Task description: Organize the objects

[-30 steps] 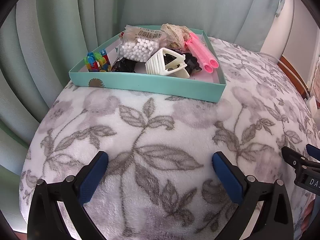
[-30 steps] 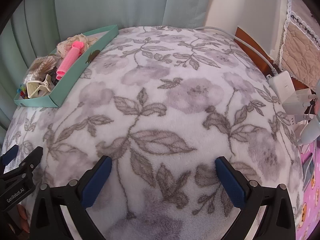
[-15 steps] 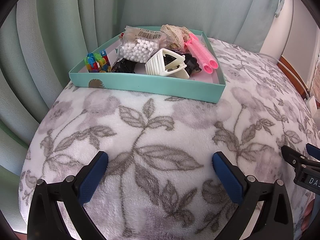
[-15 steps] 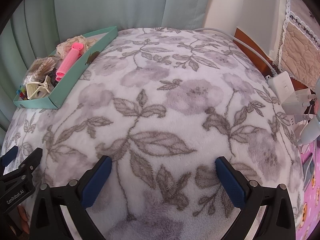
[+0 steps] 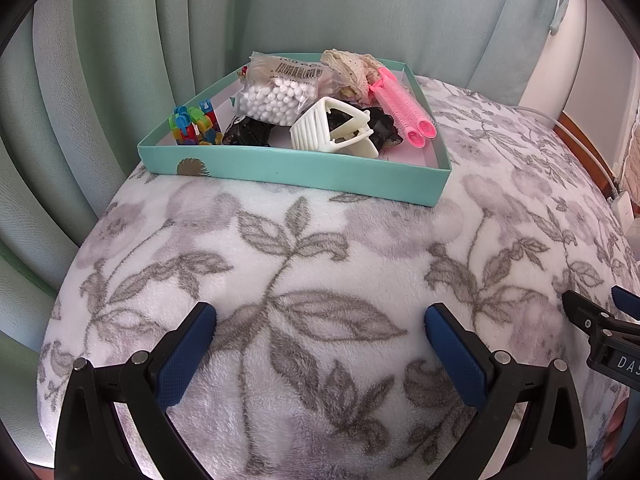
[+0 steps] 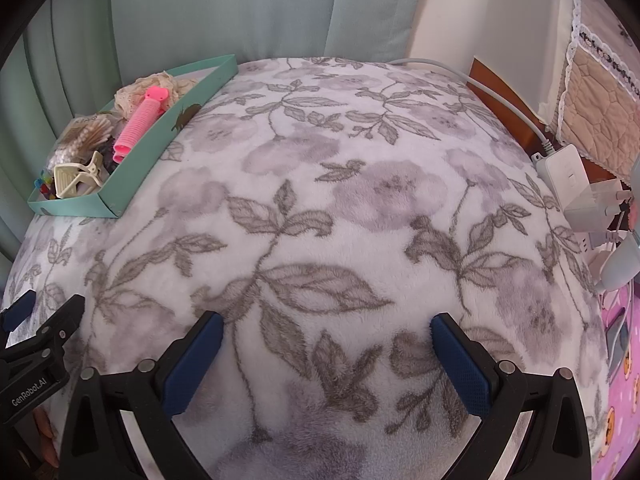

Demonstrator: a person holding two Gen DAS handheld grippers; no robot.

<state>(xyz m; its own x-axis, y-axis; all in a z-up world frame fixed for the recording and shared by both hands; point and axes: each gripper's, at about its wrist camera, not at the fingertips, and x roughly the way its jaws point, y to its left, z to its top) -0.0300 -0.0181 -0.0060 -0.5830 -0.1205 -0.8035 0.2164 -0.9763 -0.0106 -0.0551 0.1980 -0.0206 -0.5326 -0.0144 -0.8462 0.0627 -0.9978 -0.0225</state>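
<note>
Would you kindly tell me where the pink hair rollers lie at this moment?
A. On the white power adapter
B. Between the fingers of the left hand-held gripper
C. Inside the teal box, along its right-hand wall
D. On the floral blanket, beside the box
C: the pink hair rollers lie inside the teal box, against its right-hand wall, next to the white claw clip.

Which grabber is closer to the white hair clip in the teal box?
Left. The left gripper points almost straight at the white hair clip across the blanket. The right gripper sits farther right, with the clip far off to its left.
</note>
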